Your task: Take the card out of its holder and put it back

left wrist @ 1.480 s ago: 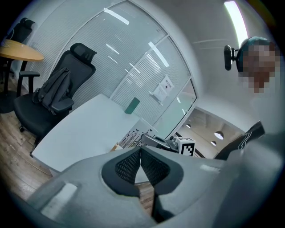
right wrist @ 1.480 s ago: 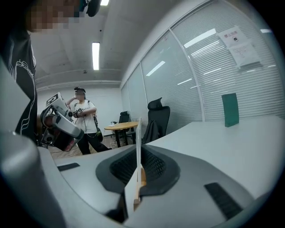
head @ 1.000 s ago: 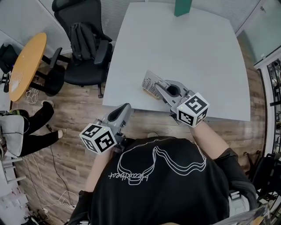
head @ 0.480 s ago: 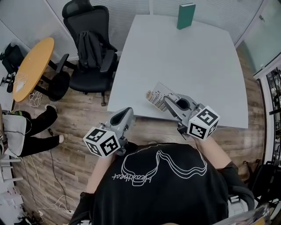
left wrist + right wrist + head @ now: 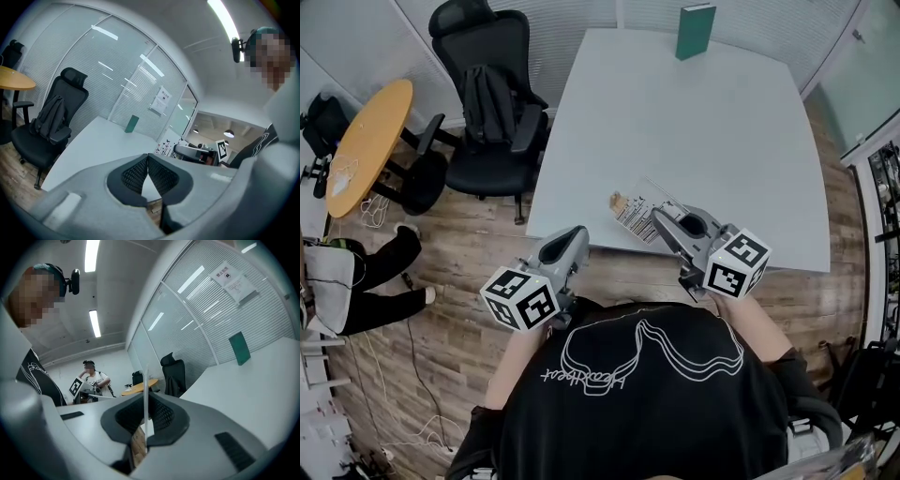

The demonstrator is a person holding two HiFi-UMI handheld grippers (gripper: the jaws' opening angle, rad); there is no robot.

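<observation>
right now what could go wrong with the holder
1. The right gripper pinches the holder by one thin edge, with most of it sticking out free. It could twist or slip in the grip.
2. The holder hangs near the table's front edge, so a drop might end up on the floor.
3. The left gripper is shut and apart from the holder. It must open before it can pull the card.

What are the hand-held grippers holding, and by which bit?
The right hand-held gripper pinches the flat card holder by the edge nearest the person. The left hand-held gripper is shut and holds nothing.
</observation>
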